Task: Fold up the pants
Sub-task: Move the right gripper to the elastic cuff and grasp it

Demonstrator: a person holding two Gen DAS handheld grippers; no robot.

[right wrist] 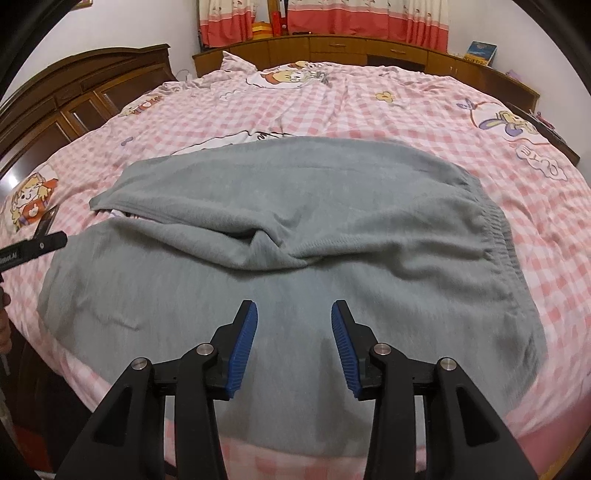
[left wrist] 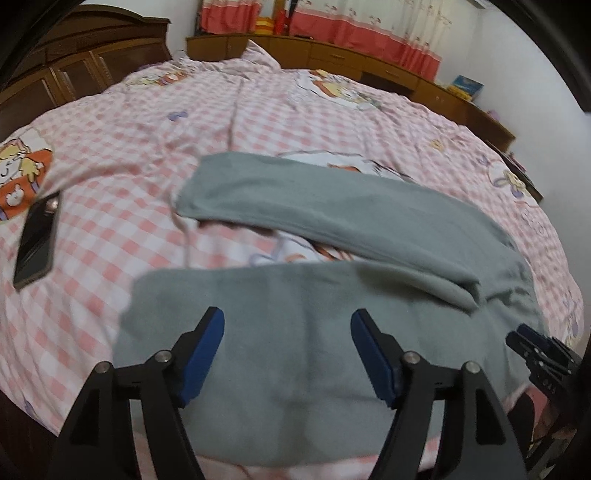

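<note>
1. The grey pants lie spread on the bed, over a pink-and-white checked cover with cartoon prints.
2. In the right wrist view the waistband sits toward 3 o'clock, and both legs run toward 9 o'clock.
3. The far leg angles toward 10 o'clock, its end lifted a little off the cover. The near leg lies flat along the bed's front edge, toward 8 o'clock.
4. The two legs part in a V, with bunched folds where they meet near the middle of the garment.
5. The right gripper hovers over the near leg, its blue-padded jaws apart and holding nothing.
6. The left gripper hangs above the near leg's end, jaws wide apart and empty. In the right wrist view its tip shows at 9 o'clock, at the frame's edge.
7. In the left wrist view the right gripper's tip appears at 4 o'clock, just over the cloth.
8. A dark phone lies on the cover at 9 o'clock, well apart from the pants.
9. A wooden headboard stands at 10 o'clock; red-and-cream curtains hang at 12 o'clock above a low wooden cabinet.
</note>
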